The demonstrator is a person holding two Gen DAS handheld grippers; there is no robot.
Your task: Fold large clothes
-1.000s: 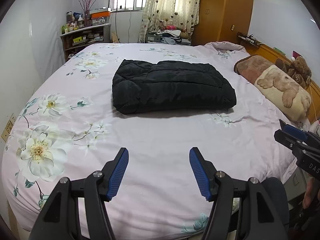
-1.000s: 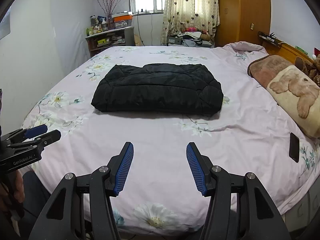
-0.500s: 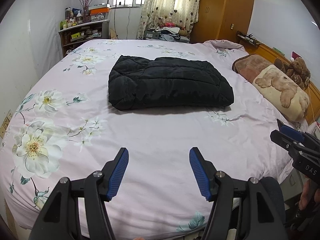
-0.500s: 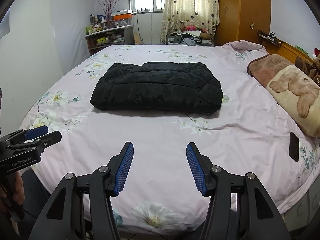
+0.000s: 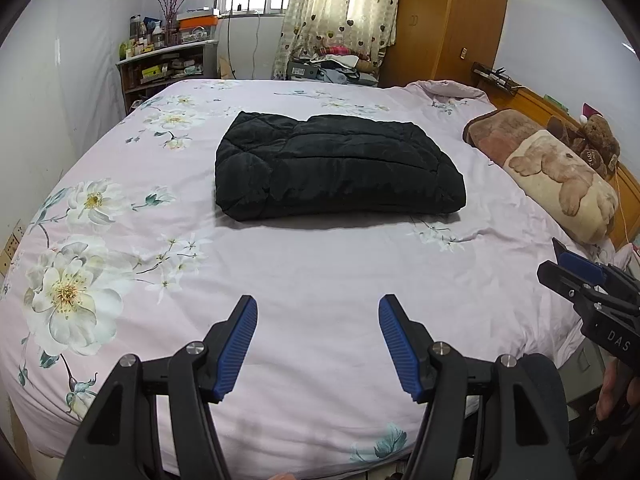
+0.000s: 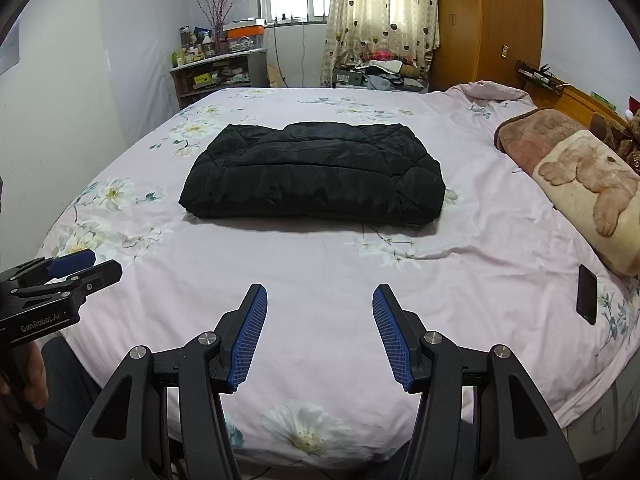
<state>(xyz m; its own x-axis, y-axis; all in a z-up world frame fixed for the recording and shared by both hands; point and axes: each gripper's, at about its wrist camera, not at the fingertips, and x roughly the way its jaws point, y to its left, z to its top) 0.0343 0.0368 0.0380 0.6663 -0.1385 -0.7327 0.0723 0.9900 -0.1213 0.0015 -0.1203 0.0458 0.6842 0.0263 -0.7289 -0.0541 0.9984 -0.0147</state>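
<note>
Lying folded on the bed [image 5: 304,264], the black jacket [image 5: 336,168] sits well beyond both released hand-held grippers [image 5: 318,312] [image 6: 320,300].

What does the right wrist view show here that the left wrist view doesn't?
Only the right wrist view shows a dark phone lying on the bedsheet near the pillow.

Only the left wrist view shows the whole brown teddy bear by the headboard.

Both show the folded black jacket mid-bed, touched by neither claw, the bear-print pillow, and the left claw and right claw, both open and empty.
</note>
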